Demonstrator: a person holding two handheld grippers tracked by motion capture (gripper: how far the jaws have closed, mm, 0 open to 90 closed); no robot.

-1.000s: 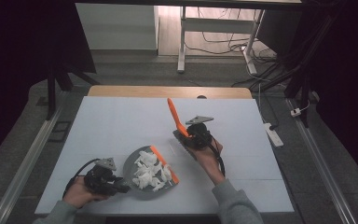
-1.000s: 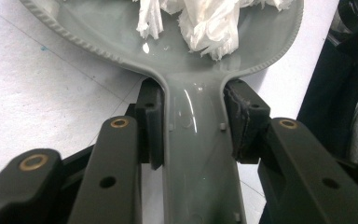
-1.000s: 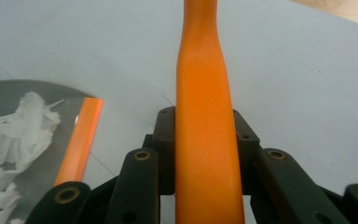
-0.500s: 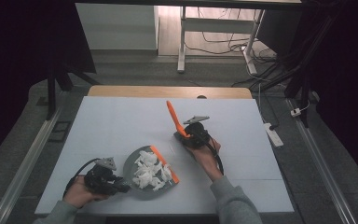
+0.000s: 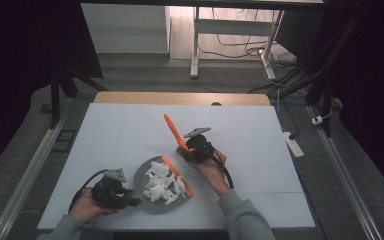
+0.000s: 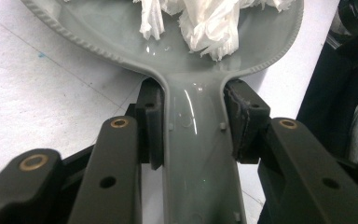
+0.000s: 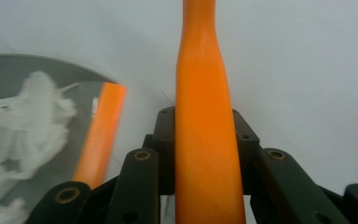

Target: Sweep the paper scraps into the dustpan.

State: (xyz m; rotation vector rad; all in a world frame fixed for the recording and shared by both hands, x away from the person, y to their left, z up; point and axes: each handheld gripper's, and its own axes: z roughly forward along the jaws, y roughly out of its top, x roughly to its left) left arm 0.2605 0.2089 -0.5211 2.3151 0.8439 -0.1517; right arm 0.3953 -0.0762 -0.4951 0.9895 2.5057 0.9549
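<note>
A grey dustpan (image 5: 145,172) lies at the table's near edge with white paper scraps (image 5: 161,182) piled in it. Its handle (image 6: 193,154) points toward my left gripper (image 5: 130,201), which is shut on it; the pads (image 6: 150,123) press both sides of the handle. An orange strip (image 5: 178,176) runs along the pan's right edge. Just right of and beyond the pan, my right gripper (image 5: 186,148) is shut on an orange handle (image 5: 172,130) that slants up and away to the left. In the right gripper view the orange handle (image 7: 204,116) rises between the jaws, with the pan (image 7: 9,70) at left.
The white table top (image 5: 120,130) stretches beyond the pan, with a wooden strip (image 5: 180,98) at its far edge. A white power strip (image 5: 292,142) lies off the table's right side. Metal rails (image 5: 30,165) run along both sides.
My right gripper has shifted a little to the left and nearer, carrying the orange handle closer to the pan. The left gripper and pan have stayed put.
</note>
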